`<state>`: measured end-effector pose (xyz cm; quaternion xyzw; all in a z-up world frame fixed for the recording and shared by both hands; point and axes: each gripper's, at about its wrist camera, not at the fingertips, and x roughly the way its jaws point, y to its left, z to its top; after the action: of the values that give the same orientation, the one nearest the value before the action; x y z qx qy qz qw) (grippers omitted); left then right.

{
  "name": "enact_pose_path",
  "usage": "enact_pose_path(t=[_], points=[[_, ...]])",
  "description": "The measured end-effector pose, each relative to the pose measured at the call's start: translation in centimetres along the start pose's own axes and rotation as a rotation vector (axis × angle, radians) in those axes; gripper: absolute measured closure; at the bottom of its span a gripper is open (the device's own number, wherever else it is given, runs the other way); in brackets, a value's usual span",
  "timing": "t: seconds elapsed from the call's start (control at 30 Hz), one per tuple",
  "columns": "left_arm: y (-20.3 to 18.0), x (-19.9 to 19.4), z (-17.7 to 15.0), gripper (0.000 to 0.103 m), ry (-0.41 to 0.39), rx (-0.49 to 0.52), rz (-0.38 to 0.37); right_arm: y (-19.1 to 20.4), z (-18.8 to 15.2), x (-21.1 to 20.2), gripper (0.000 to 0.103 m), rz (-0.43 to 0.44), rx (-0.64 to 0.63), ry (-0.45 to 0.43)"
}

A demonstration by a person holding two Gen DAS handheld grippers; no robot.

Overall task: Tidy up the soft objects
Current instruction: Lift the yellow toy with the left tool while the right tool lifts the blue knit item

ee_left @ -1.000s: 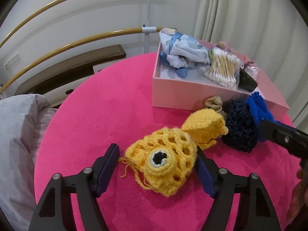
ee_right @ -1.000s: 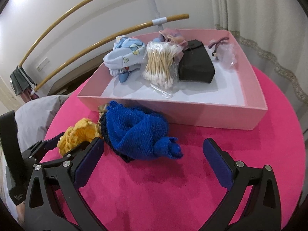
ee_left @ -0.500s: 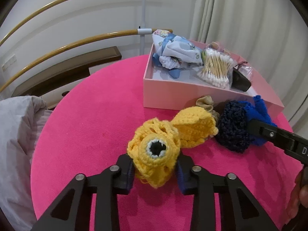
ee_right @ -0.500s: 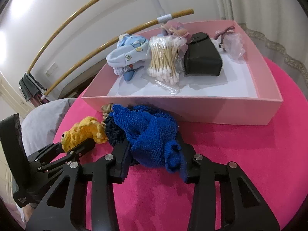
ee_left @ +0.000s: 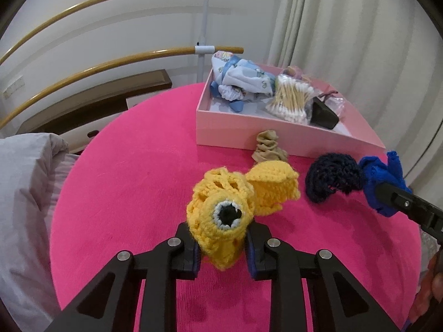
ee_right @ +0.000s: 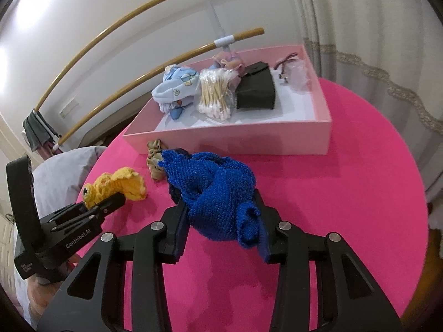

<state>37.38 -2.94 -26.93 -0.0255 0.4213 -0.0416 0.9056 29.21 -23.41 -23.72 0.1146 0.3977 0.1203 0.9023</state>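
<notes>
In the left wrist view, the left gripper (ee_left: 221, 244) is pinching the yellow crocheted piece (ee_left: 221, 215) at lower centre, its jaws having just been closing onto the yarn; a second yellow lobe (ee_left: 274, 186) is trailing behind it toward the table. The pink box (ee_left: 249, 135) in the upper right is already holding a printed blue cloth (ee_left: 241, 83), a cotton swab pack (ee_left: 292, 99) and a black pouch (ee_left: 322, 113), so part of the sorting is looking done, while a beige stocking ball (ee_left: 267, 145) and a dark navy knit (ee_left: 331, 175) are lying outside, just below the box's near wall. The pink tabletop (ee_left: 133, 188) is staying bare on the left, offering open room. In the right wrist view, the right gripper (ee_right: 221, 229) is squeezing the blue knitted cloth (ee_right: 216, 191) at centre. The box's front wall (ee_right: 235, 141) is standing directly ahead, so both loads are needing lift to clear it; the table's rim is curving close at far right.
</notes>
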Motion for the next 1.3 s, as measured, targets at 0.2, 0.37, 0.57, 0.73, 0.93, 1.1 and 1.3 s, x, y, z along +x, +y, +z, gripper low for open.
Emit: enact_pose_path(t=[0.2,0.37,0.57,0.73,0.93,1.1,1.3], points=[[-0.9,-3.0,-1.1,0.081,-0.022,0.023,-0.005,0.1,-0.8,-2.8,0.066,-0.007,-0.005,-0.034],[-1.8,-5.0,-1.7,0.081,-0.034,0.042,-0.013,0.1,-1.5,-5.0,0.066,0.032,0.013,-0.055],[-2.9,-6.3,-2.4,0.081,-0.032,0.058,-0.028,0.0,-2.9,-3.8,0.064,-0.052,-0.045,0.06],[-3.6,-7.0,-3.1,0.081,-0.026,0.078,-0.035,-0.8,-4.9,-2.6,0.055,-0.083,-0.042,0.132],[-3.9,-7.5,-3.8,0.081,-0.021,0.085,-0.036,-1.5,-5.7,-2.7,0.038,-0.089,-0.034,0.148],[-4.2,-7.7,-4.0,0.081,-0.019,0.084,-0.033,-1.8,-5.7,-3.3,0.04,-0.095,-0.054,0.143],[-4.6,-8.2,-4.0,0.081,-0.027,0.088,-0.026,-1.2,-5.9,-4.4,0.078,-0.05,-0.089,0.128]])
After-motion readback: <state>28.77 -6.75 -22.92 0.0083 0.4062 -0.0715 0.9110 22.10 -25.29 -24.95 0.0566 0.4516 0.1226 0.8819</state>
